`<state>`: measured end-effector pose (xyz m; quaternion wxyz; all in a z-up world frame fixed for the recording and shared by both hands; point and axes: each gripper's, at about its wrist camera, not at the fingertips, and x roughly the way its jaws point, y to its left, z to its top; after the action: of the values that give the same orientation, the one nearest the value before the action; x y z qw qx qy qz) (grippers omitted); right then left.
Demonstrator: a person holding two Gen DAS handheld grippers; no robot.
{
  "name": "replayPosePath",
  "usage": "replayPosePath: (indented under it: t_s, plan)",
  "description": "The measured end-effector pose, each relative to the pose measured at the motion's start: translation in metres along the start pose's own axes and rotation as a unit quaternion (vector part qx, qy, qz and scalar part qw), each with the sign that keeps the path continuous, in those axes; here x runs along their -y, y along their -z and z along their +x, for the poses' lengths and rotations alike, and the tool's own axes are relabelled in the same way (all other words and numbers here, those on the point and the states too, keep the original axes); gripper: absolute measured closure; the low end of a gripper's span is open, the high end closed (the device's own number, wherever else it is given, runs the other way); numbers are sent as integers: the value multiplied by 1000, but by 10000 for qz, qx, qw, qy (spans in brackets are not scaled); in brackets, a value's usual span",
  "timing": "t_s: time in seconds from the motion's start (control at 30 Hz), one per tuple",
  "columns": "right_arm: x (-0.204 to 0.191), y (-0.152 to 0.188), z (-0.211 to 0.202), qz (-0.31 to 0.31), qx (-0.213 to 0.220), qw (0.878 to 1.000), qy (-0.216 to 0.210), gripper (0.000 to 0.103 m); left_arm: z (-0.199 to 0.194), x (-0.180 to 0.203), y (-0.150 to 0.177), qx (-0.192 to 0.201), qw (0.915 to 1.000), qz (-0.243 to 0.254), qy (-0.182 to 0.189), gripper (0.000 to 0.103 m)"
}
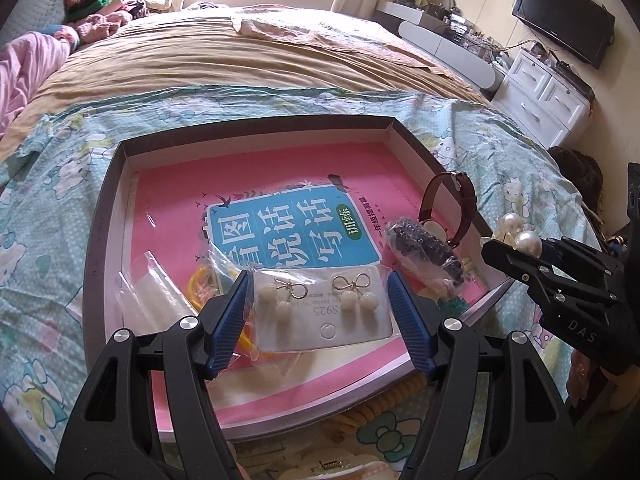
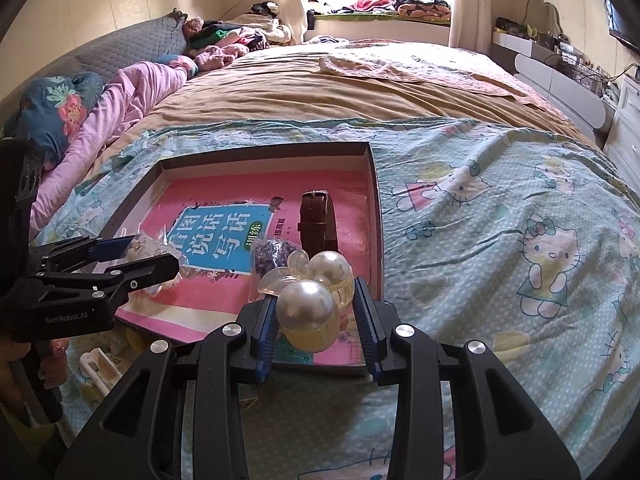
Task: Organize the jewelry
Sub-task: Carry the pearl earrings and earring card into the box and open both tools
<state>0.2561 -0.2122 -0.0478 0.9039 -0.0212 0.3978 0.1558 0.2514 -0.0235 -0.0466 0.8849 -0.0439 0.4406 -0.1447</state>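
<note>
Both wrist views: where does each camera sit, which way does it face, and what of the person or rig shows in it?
Left wrist: on the left gripper, looking along its fingers across the box up the bed; the bagged earring card sits between its fingers; right gripper at the right edge.
Right wrist: on the right gripper, facing the window; pearl hair clip between its fingers; left gripper and part of a hand at the left edge.
Shared: box, brown watch, pink book.

Box's [image 1: 384, 128] far half lies bare; watch [image 1: 452, 204] crowds right wall.
</note>
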Motion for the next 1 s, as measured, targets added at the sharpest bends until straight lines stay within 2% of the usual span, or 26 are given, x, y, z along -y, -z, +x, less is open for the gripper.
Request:
replayPosePath:
  t_s: [0.07,0.27,0.5,0.73,1.0]
  plan:
    - [0,-2,3,-18,-4,10000,-10,69,-1,0,-1,6,10000,-19,-15,38]
    - [-5,-5,8,-43,-46,10000,-64,69,-6,-2,-2,40,9999,-45,-87,37]
    - [-8,-4,12,-31,-141,9999,-73,69,-19,-4,-5,115,9998,-105,-158,32]
    - [-5,0,8,36,-156,9998,-89,69,-26,1,-4,128,9998,-90,-153,32]
    - [-3,1,-2,57,-100,9999,-109,57,-33,2,-2,137,9997,-115,-169,32]
